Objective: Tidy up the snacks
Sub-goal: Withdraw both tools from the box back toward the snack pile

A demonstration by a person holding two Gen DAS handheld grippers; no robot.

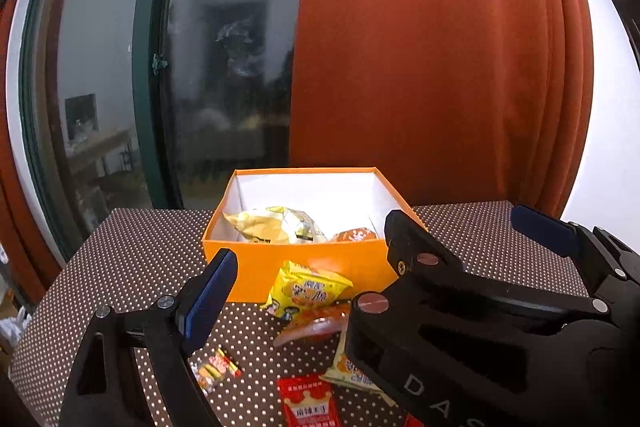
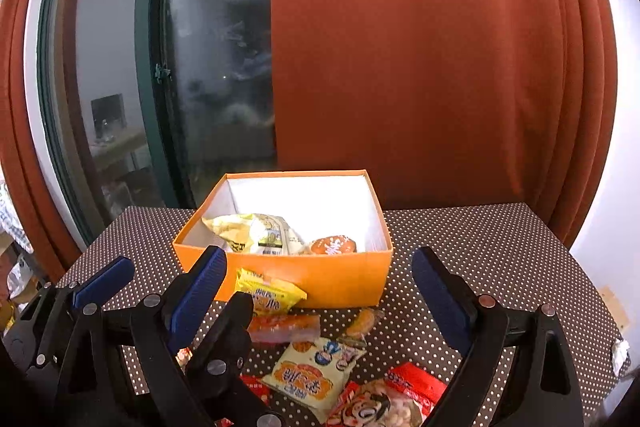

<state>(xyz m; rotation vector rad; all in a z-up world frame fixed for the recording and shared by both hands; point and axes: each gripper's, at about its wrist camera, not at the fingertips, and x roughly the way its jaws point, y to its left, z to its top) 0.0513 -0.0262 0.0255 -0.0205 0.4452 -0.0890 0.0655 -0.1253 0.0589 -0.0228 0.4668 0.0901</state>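
Observation:
An open orange box (image 1: 240, 267) (image 2: 340, 279) stands on the dotted table. It holds a pale yellow packet (image 1: 272, 223) (image 2: 256, 231) and a round orange snack (image 1: 356, 235) (image 2: 332, 246). Loose snacks lie before it: a yellow packet (image 1: 308, 291) (image 2: 272, 293) leaning on its front wall, an orange-red packet (image 2: 284, 329), a pale noodle packet (image 2: 308, 375), a red sachet (image 1: 308, 403). My left gripper (image 1: 320, 267) and right gripper (image 2: 320, 267) hover open side by side over these snacks, holding nothing. Their inner fingers cross, and the right gripper (image 1: 460, 223) hides my left gripper's right finger.
The table's brown dotted cloth (image 1: 132, 267) (image 2: 480, 267) ends close to a rust-red curtain (image 1: 420, 67) and a dark window (image 1: 224, 67) behind the box. A small candy (image 1: 218, 371) lies near left. A cartoon bag (image 2: 384, 407) and crumpled white paper (image 2: 620, 351) lie right.

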